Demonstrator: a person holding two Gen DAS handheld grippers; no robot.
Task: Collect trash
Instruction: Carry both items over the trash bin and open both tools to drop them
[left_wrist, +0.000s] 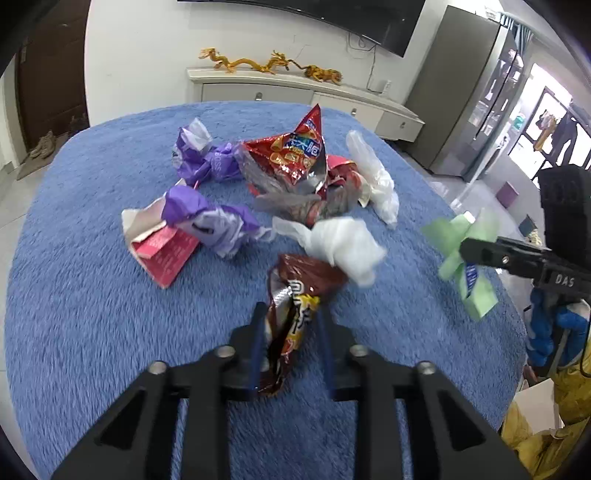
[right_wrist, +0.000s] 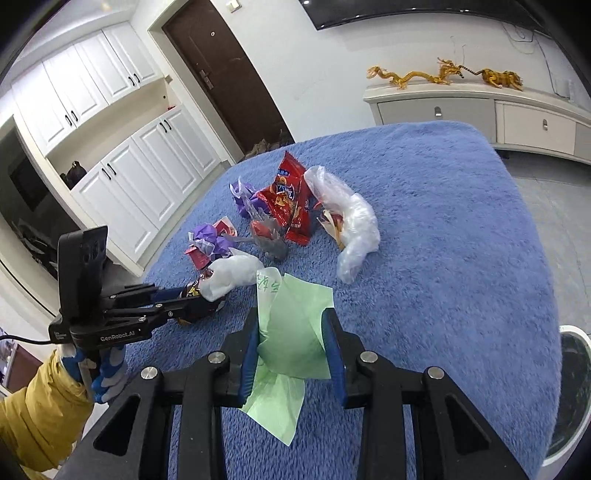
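A pile of trash lies on a blue fuzzy tabletop (left_wrist: 92, 295). My left gripper (left_wrist: 291, 314) is shut on a brown snack wrapper (left_wrist: 295, 291) at the near edge of the pile; the wrapper stands crumpled between the blue pads. In the right wrist view the left gripper (right_wrist: 207, 302) reaches in from the left with that wrapper (right_wrist: 190, 291) at its tips. My right gripper (right_wrist: 291, 328) is shut on a pale green paper wrapper (right_wrist: 295, 354), lifted off the cloth. The left wrist view shows the right gripper (left_wrist: 461, 251) at the right with the green wrapper (left_wrist: 476, 299) hanging from it.
Left on the cloth are a red chip bag (left_wrist: 295, 155), two purple bags (left_wrist: 210, 162) (left_wrist: 207, 218), a pink carton (left_wrist: 162, 254), white crumpled plastic (left_wrist: 343, 243) and a clear bag (left_wrist: 376, 181). A round white-rimmed container (right_wrist: 572, 369) stands off the table's right side.
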